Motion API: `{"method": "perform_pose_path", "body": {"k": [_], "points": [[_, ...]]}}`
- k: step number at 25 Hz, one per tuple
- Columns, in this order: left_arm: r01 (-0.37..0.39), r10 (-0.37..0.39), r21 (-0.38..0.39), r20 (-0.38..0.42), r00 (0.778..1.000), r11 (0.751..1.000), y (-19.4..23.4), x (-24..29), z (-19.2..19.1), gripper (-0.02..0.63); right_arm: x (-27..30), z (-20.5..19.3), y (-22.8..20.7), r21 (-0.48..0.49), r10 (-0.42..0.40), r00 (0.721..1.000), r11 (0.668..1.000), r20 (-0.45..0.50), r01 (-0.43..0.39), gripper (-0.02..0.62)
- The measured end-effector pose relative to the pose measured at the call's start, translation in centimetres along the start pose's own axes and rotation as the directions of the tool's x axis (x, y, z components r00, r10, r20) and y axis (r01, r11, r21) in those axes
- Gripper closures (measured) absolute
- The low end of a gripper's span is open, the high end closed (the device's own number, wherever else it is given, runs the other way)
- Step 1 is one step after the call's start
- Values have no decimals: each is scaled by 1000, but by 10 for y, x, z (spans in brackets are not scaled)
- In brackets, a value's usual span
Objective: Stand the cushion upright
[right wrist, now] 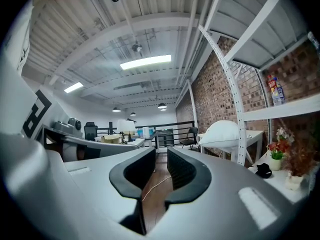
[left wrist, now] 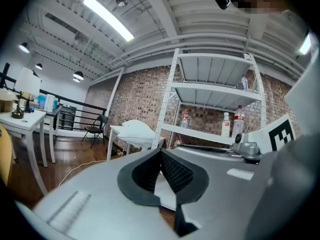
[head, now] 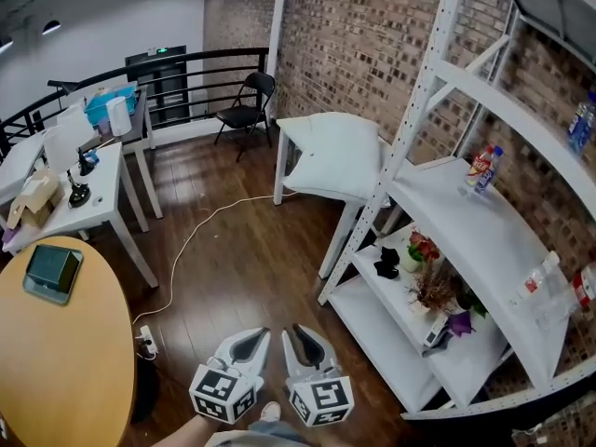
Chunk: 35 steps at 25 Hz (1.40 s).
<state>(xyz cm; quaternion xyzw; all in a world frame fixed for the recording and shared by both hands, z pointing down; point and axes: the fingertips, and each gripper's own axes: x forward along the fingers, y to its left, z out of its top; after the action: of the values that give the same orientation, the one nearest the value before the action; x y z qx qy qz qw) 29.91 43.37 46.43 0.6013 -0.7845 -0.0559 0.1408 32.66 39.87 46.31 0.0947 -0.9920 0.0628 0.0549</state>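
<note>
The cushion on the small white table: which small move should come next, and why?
Probably carry both tools forward toward the cushion. It lies flat on the white table beside the shelving, well ahead, while the left tool and the right tool hang empty near the person, over the floor.

cushion (head: 335, 156): white cloth | floor (head: 251, 268): glossy wood | wall (head: 354, 35): rough brick | shelf (head: 419, 91): matt metal

Open floor (head: 244, 261), shelf post (head: 411, 124) beside cushion (head: 337, 156)
</note>
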Motion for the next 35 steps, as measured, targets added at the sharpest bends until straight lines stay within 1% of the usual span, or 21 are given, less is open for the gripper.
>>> {"method": "perform_pose_path", "body": {"k": [4, 8, 13, 18, 20, 25, 30, 35], "points": [[10, -10, 4, -7, 1000, 1000, -5, 26, 4, 606, 8, 7, -33, 5, -3, 1000, 1000, 15, 3, 520], [-2, 2, 20, -8, 1000, 1000, -3, 46, 11, 606, 17, 15, -61, 24, -18, 999, 1000, 38, 17, 517], [-9, 9, 29, -9, 1000, 1000, -2, 64, 14, 606, 27, 21, -66, 31, -7, 999, 999, 53, 5, 514], [16, -15, 44, -22, 1000, 999, 1, 88, 15, 606, 34, 27, -77, 18, -15, 998, 1000, 68, 14, 512], [19, -18, 41, -23, 1000, 999, 6, 100, 15, 606, 41, 24, -87, 20, -25, 998, 999, 63, 24, 512], [43, -41, 64, -24, 999, 997, 19, 138, 21, 606, 69, 22, -117, 18, -68, 997, 998, 37, 67, 525], [62, -61, 57, -20, 998, 996, 45, 181, 31, 606, 109, 26, -141, 5, -89, 996, 996, 21, 89, 528], [97, -96, 31, -27, 995, 995, 78, 226, 47, 606, 156, 33, -163, 6, -123, 992, 992, 2, 123, 526]]}}
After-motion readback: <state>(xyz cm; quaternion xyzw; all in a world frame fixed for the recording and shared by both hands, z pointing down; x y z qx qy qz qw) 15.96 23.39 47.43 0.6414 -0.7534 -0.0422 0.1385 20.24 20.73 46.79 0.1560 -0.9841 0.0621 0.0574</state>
